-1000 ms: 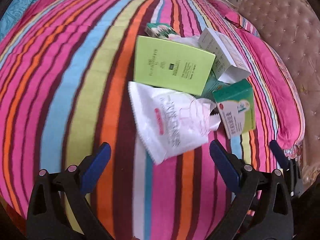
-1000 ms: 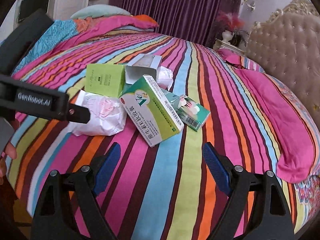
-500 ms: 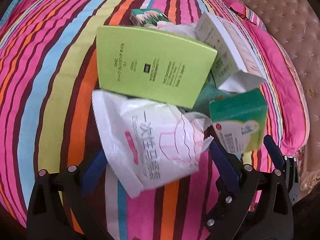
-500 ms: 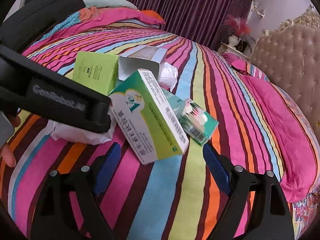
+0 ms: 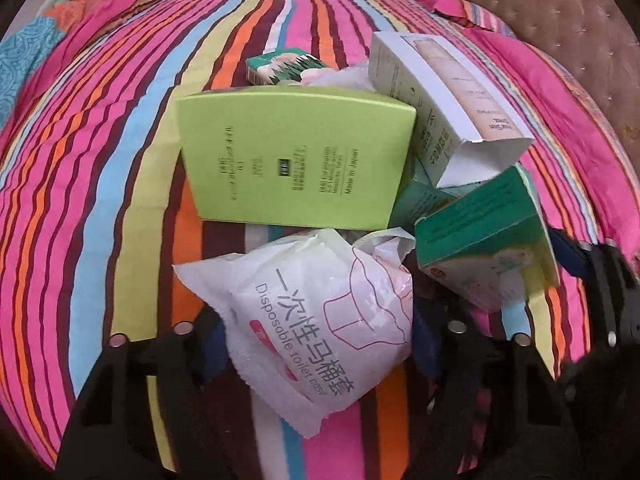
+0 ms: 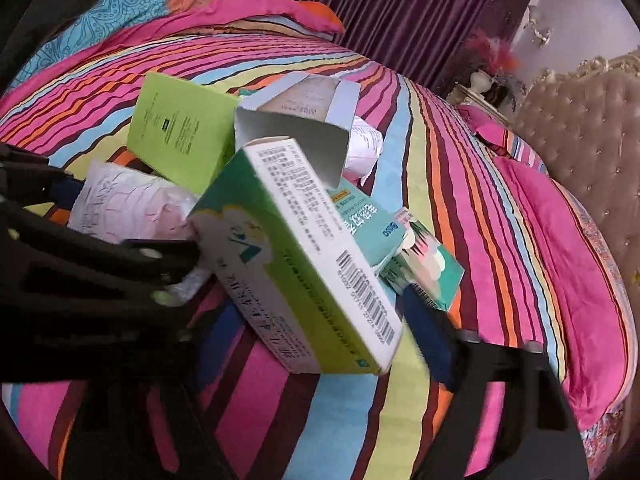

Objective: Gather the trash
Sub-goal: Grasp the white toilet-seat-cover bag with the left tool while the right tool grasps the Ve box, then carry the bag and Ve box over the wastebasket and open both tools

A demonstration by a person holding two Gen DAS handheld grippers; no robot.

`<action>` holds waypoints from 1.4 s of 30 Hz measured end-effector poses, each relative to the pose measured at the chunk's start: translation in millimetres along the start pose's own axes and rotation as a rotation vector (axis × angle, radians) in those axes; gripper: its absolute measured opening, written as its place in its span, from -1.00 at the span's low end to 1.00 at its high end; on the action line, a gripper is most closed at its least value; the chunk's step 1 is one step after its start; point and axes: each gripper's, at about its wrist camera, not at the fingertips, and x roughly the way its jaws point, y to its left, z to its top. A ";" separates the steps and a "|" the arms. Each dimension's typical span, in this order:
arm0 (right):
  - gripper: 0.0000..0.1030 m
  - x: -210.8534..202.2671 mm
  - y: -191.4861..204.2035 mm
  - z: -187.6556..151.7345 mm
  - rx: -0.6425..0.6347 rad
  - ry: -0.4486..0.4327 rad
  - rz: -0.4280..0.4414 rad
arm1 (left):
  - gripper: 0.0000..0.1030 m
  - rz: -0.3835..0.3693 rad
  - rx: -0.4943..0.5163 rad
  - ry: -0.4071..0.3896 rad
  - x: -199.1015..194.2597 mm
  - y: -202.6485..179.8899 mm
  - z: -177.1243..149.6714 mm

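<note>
Trash lies heaped on the striped bedspread [image 5: 120, 152]: the toilet-cover packet [image 5: 320, 320] sits between the left gripper [image 5: 316, 340] fingers, which have just closed onto it, while the right gripper [image 6: 320, 308] jaws, also just closing, clamp the green-and-white box [image 6: 296, 256] across its short width

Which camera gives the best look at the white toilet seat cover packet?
The left wrist view. The white packet fills its foreground between the left gripper fingers, printing readable. In the right wrist view the packet is partly hidden behind the left gripper and a green-and-white box.
</note>
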 end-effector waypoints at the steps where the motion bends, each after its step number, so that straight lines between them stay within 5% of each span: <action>1: 0.23 -2.6 -0.5 1.4 0.017 0.003 0.000 | 0.30 -0.017 0.000 0.004 -3.4 5.8 -2.2; 10: 0.22 -35.7 6.5 0.4 0.125 0.018 0.111 | 0.28 -0.056 0.035 -0.038 -41.9 41.3 -43.9; 20: 0.22 -75.7 -27.2 -40.1 0.541 0.095 0.348 | 0.28 -0.079 0.016 -0.085 -96.5 73.5 -103.3; 30: 0.22 -137.0 -11.9 -89.5 0.614 0.128 0.344 | 0.28 -0.123 0.082 -0.039 -130.2 77.9 -185.8; 42: 0.22 -165.0 50.5 -163.2 0.716 0.318 0.429 | 0.28 -0.104 0.140 0.038 -150.3 76.5 -263.9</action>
